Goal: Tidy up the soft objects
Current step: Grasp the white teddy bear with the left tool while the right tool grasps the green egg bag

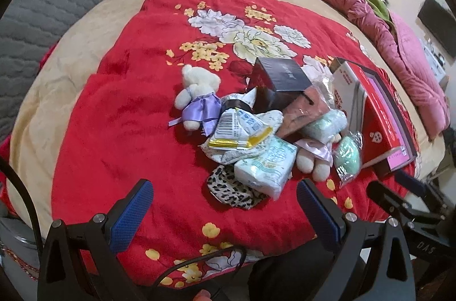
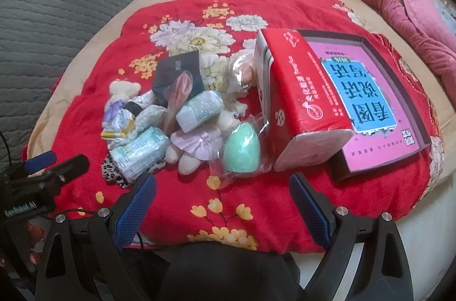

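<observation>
The left gripper [image 1: 225, 211] has its blue-padded fingers [image 1: 129, 218] spread wide with nothing between them, hovering over the red floral blanket [image 1: 119, 107] just short of a leopard-print cloth [image 1: 228, 190] and a wrapped tissue pack [image 1: 265, 167]. The right gripper [image 2: 223, 205] is likewise wide apart and empty-handed, its pads [image 2: 309, 211] above bare blanket, near a mint-green egg-shaped sponge [image 2: 242, 147] in clear wrap.

Beyond the fingertips the soft things lie heaped together in the middle of the blanket: a white plush bear [image 1: 196, 96] in a lilac dress, a second plush toy [image 2: 196, 147] half buried, a second tissue pack [image 2: 199, 111] and a yellow-edged snack packet [image 1: 236, 131]. A dark box [image 1: 282, 79] sits tilted on the heap. Just to the right stands a red tissue pack [image 2: 296, 104], leaning against, or perhaps only beside, a shallow box [image 2: 379, 101] holding a pink book.
</observation>
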Tool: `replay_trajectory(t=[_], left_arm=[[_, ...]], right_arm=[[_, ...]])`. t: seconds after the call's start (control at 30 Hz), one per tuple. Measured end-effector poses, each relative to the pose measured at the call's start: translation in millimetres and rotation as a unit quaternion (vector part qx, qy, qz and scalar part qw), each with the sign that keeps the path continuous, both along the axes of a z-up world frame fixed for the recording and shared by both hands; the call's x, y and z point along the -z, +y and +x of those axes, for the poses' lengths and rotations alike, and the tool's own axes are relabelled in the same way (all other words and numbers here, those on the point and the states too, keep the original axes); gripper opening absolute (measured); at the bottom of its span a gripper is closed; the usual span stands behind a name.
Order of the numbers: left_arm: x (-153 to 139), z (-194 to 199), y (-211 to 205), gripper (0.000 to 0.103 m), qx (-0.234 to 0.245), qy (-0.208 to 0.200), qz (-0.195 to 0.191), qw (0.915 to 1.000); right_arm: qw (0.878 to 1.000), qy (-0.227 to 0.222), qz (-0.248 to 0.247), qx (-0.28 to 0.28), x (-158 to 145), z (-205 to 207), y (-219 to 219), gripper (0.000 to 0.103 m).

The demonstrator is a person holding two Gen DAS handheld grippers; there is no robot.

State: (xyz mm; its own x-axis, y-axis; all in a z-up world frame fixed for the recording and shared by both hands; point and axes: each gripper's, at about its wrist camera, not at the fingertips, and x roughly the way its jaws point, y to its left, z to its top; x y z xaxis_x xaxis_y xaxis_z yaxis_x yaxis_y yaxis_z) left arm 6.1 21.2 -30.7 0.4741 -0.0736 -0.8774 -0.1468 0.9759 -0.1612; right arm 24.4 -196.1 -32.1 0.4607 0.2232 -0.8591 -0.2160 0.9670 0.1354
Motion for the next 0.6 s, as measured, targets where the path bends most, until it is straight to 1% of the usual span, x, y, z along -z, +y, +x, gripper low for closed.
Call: replay_trajectory(t=[0.07, 0.2, 0.3, 0.47, 0.6], left_arm=[[2.6, 3.6, 4.9, 0.101, -0.001, 0.002, -0.009, 1.0000], [10.8, 14.7, 17.6, 0.101, -0.014, 0.016, -0.045, 0.9987], [14.5, 27.1, 27.4, 0.101, -0.024, 0.021, -0.063, 0.9975], [21.1, 53.9, 50.2, 0.101, -0.048, 0.034, -0.064, 0.9962], [25.7, 80.3, 68.3, 0.101, -0.065, 0.041, -0.057, 0.9954]], right_arm=[[1.000, 0.003, 0.000, 0.001, 3.5, 2.7, 0.5, 0.094], [1.000, 0.011, 0.002, 0.004, 9.9, 9.3, 2.7, 0.094], [1.000, 0.017, 0.002, 0.006, 14.4, 14.3, 4.3, 0.094], [1.000, 0.029, 0.002, 0.006, 21.2, 20.1, 6.1, 0.094], [0.999, 0.045, 0.007, 0.021, 30.3, 28.1, 3.5, 0.094]])
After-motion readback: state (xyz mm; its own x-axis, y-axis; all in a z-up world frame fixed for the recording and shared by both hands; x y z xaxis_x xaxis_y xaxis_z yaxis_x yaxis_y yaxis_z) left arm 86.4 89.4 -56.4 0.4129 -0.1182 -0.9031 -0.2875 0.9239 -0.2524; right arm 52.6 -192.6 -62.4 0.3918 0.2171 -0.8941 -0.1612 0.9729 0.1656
